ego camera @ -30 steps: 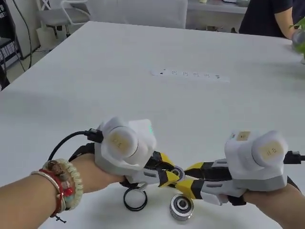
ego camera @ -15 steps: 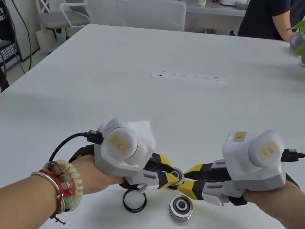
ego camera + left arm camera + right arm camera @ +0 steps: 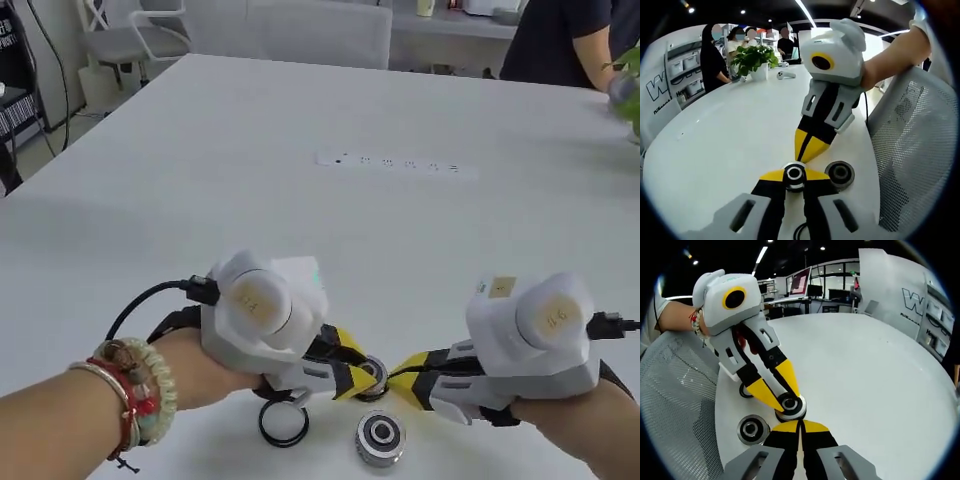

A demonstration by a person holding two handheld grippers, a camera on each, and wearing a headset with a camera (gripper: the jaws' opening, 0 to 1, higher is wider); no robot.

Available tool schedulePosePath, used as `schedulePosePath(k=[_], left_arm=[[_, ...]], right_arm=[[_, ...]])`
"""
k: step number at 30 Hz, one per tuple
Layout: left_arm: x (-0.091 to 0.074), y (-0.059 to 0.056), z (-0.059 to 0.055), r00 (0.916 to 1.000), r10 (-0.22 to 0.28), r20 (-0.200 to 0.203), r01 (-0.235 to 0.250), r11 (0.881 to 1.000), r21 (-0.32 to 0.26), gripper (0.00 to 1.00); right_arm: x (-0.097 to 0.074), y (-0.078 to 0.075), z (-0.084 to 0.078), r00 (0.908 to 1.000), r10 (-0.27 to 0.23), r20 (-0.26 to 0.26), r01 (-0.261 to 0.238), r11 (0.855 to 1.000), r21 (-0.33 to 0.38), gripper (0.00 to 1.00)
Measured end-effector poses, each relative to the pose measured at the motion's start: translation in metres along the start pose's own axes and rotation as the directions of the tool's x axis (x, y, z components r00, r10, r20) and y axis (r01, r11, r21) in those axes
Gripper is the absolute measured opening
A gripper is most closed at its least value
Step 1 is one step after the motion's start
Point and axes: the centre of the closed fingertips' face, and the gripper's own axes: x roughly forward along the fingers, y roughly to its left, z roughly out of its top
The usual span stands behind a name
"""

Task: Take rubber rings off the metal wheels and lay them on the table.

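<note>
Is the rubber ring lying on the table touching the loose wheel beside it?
Apart. The head view shows bare table between the rubber ring and the loose wheel.

Held wheel [image 3: 372, 372]; loose wheel [image 3: 381, 437], black ring [image 3: 284, 423] flat.

Forearms low, tips facing each other. Jaws of left gripper [image 3: 356, 378] clamp a metal wheel [image 3: 373, 373]; jaws of right gripper [image 3: 400, 374] pressed together beside it.

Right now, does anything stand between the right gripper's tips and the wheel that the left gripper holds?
Nothing visible does. The right gripper has its closed tips right at the rim of the wheel clamped in the left gripper. The second wheel lies on the table, off that path.
</note>
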Motion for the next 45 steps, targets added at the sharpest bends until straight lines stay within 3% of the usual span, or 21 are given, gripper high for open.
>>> schedulePosePath(k=[3, 5, 8, 9, 10, 11, 13, 14, 15, 18, 20, 22, 24, 25, 26, 33, 45], left_arm=[[0.000, 0.000, 0.000, 1.0000, -0.002, 0.002, 0.002, 1.000, -0.003, 0.07], [0.000, -0.001, 0.000, 1.0000, -0.004, 0.005, 0.004, 1.000, -0.008, 0.07], [0.001, -0.001, 0.000, 0.9998, -0.006, 0.020, 0.006, 1.000, -0.024, 0.07], [0.000, 0.000, 0.000, 0.9994, -0.006, 0.033, 0.007, 0.999, -0.033, 0.07], [0.000, 0.000, -0.001, 0.9990, -0.007, 0.044, 0.009, 0.999, -0.039, 0.07], [0.000, 0.000, -0.001, 0.9975, -0.012, 0.070, 0.015, 0.999, -0.041, 0.07], [0.000, 0.001, -0.001, 0.9954, -0.013, 0.095, 0.018, 0.999, -0.043, 0.08], [0.000, 0.000, 0.000, 0.9951, -0.012, 0.098, 0.017, 0.999, -0.049, 0.08], [0.001, 0.000, 0.000, 0.9952, -0.012, 0.097, 0.016, 0.999, -0.047, 0.07], [0.002, 0.000, 0.002, 0.9958, -0.009, 0.091, 0.013, 0.999, -0.041, 0.07], [0.002, 0.000, 0.002, 0.9957, -0.009, 0.092, 0.012, 0.999, -0.041, 0.07], [0.003, 0.000, 0.002, 0.9959, -0.010, 0.090, 0.013, 0.999, -0.040, 0.07], [0.003, 0.000, 0.002, 0.9964, -0.014, 0.084, 0.017, 0.999, -0.031, 0.07], [0.003, 0.000, 0.002, 0.9965, -0.015, 0.082, 0.018, 0.999, -0.031, 0.07], [0.003, 0.000, 0.002, 0.9966, -0.016, 0.080, 0.018, 0.999, -0.030, 0.07], [0.004, 0.002, 0.002, 0.9971, -0.006, 0.076, 0.008, 0.999, -0.031, 0.07], [0.004, 0.001, 0.003, 0.9966, -0.005, 0.083, 0.008, 0.999, -0.034, 0.08]], right_arm=[[-0.002, -0.001, 0.000, 0.9999, 0.009, 0.007, -0.010, 0.992, 0.123, 0.00], [-0.002, -0.002, -0.001, 0.9997, 0.018, 0.019, -0.021, 0.986, 0.164, 0.00], [-0.003, -0.002, -0.001, 0.9993, 0.026, 0.025, -0.032, 0.966, 0.256, 0.00], [-0.004, -0.002, 0.000, 0.9984, 0.032, 0.045, -0.046, 0.939, 0.342, 0.00], [-0.005, -0.003, 0.002, 0.9973, 0.041, 0.061, -0.061, 0.922, 0.383, 0.00], [-0.006, -0.004, 0.007, 0.9927, 0.050, 0.110, -0.094, 0.892, 0.443, 0.00], [-0.008, -0.002, 0.007, 0.9900, 0.066, 0.124, -0.121, 0.856, 0.504, 0.00], [-0.007, -0.005, 0.004, 0.9915, 0.056, 0.117, -0.108, 0.859, 0.501, 0.00], [-0.007, -0.004, 0.004, 0.9906, 0.059, 0.123, -0.114, 0.852, 0.510, 0.00], [-0.007, -0.005, 0.004, 0.9874, 0.063, 0.145, -0.135, 0.816, 0.562, 0.00], [-0.008, -0.003, 0.005, 0.9861, 0.066, 0.152, -0.143, 0.802, 0.579, 0.00], [-0.010, -0.003, 0.006, 0.9867, 0.064, 0.149, -0.140, 0.803, 0.580, 0.00], [-0.010, 0.000, 0.008, 0.9897, 0.058, 0.131, -0.122, 0.822, 0.557, 0.00], [-0.010, -0.001, 0.007, 0.9908, 0.054, 0.124, -0.112, 0.838, 0.534, 0.00], [-0.010, -0.001, 0.008, 0.9911, 0.051, 0.123, -0.109, 0.842, 0.528, 0.00], [-0.010, 0.000, 0.012, 0.9915, 0.049, 0.121, -0.105, 0.853, 0.511, 0.00], [-0.011, 0.002, 0.016, 0.9903, 0.059, 0.126, -0.115, 0.859, 0.499, 0.00]])
